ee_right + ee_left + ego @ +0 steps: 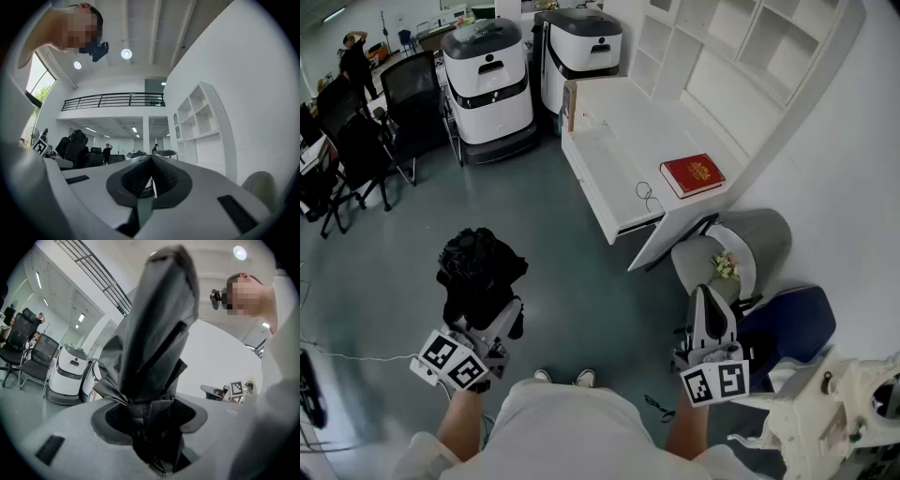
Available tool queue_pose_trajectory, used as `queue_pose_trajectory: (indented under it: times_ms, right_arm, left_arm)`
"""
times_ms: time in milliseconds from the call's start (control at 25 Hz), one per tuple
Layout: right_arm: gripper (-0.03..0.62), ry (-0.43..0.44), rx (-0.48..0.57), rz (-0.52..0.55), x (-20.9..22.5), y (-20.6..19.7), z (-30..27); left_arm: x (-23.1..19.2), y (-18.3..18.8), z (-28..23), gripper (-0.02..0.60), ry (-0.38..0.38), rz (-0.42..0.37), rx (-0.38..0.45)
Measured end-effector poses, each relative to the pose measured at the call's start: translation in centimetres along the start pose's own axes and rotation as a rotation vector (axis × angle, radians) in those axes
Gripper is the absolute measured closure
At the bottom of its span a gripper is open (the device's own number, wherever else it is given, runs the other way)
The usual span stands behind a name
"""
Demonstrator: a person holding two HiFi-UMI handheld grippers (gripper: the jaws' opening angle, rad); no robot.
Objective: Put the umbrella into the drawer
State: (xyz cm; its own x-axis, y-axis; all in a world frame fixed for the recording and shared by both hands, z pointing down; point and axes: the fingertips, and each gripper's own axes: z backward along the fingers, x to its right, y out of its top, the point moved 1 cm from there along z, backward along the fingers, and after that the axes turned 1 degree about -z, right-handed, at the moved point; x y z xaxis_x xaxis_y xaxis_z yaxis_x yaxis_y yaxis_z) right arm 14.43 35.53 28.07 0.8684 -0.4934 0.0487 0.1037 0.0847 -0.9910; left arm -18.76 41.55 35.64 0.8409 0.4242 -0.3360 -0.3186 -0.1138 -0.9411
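Note:
A black folded umbrella (pixel 478 270) stands upright from my left gripper (pixel 490 317), low on the left of the head view. In the left gripper view the umbrella (pixel 157 338) fills the middle, and my left gripper (pixel 150 414) is shut on its lower end. The white desk (pixel 649 127) stands ahead on the right, with its shallow drawer (pixel 602 167) pulled open towards the room. My right gripper (pixel 706 298) is low on the right, shut and empty. In its own view my right gripper (pixel 151 160) points level towards the room, with the jaw tips together.
A red book (pixel 692 174) and a thin cable (pixel 648 195) lie on the desk's near end. A grey chair (pixel 748 242) stands just past my right gripper. Two white robots (pixel 487 80) stand behind the desk, with black office chairs (pixel 358 155) at the left. Wall shelves (pixel 741 56) hang at the right.

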Motion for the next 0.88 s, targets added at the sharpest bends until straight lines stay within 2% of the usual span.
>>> queue_pose_trajectory:
  times_ms: [280, 560, 880]
  right_arm:
    - [0.597, 0.018, -0.017, -0.004, -0.1, -0.7, -0.8]
    - [0.595, 0.095, 0.001, -0.063, -0.5, -0.9, -0.5]
    - [0.595, 0.113, -0.008, -0.059, 1.5, -1.6, -0.5]
  left_arm:
    - [-0.2, -0.2, -0.2, 0.345, 0.002, -0.002, 0.001]
    - [-0.5, -0.5, -0.2, 0.344, 0.015, 0.01, 0.006]
    - [-0.4, -1.1, -1.1, 0.344, 0.043, 0.044, 0.041]
